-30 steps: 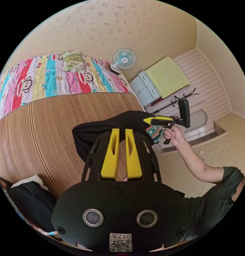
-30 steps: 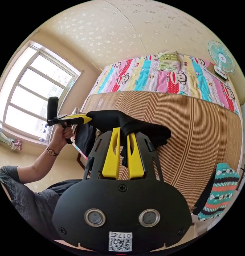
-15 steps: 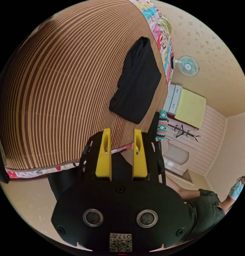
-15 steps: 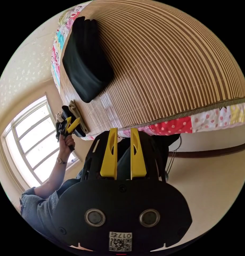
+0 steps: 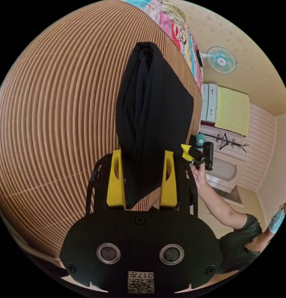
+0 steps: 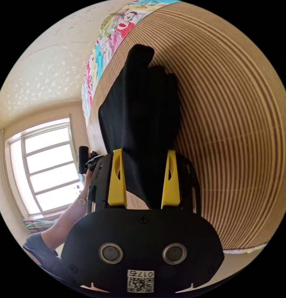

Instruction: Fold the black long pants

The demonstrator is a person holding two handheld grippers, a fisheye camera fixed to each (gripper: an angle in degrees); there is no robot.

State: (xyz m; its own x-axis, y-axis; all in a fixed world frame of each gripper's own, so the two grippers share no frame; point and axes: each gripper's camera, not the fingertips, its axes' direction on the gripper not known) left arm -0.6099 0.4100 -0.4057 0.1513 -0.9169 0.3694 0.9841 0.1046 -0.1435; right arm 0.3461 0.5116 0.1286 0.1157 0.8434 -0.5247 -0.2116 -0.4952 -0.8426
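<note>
The black long pants (image 5: pixel 152 102) lie folded into a thick bundle on the striped bamboo mat (image 5: pixel 56 108). In the left gripper view, my left gripper (image 5: pixel 142 152) is open, its yellow jaws wide apart on either side of the bundle's near end. My right gripper (image 5: pixel 192 153) shows beside the pants, held in a hand. In the right gripper view, the same pants (image 6: pixel 140 111) run away from me over the mat (image 6: pixel 236 124). There my right gripper (image 6: pixel 144 152) is open, straddling the other near corner. The left gripper (image 6: pixel 87 160) sits at the bundle's left, in a hand.
A patterned sheet (image 5: pixel 177 28) covers the bed beyond the mat. A fan (image 5: pixel 221 59), a cabinet under a yellow cloth (image 5: pixel 231 110) and a coat rack (image 5: pixel 225 142) stand off the bed's side. The person (image 5: pixel 239 236) stands at the bed edge. A window (image 6: pixel 46 170) lies left.
A second ago both grippers held the pants up. Half a second ago they hung off the bed edge, pants lying on the mat. Now both straddle the bundle's near end, jaws wider.
</note>
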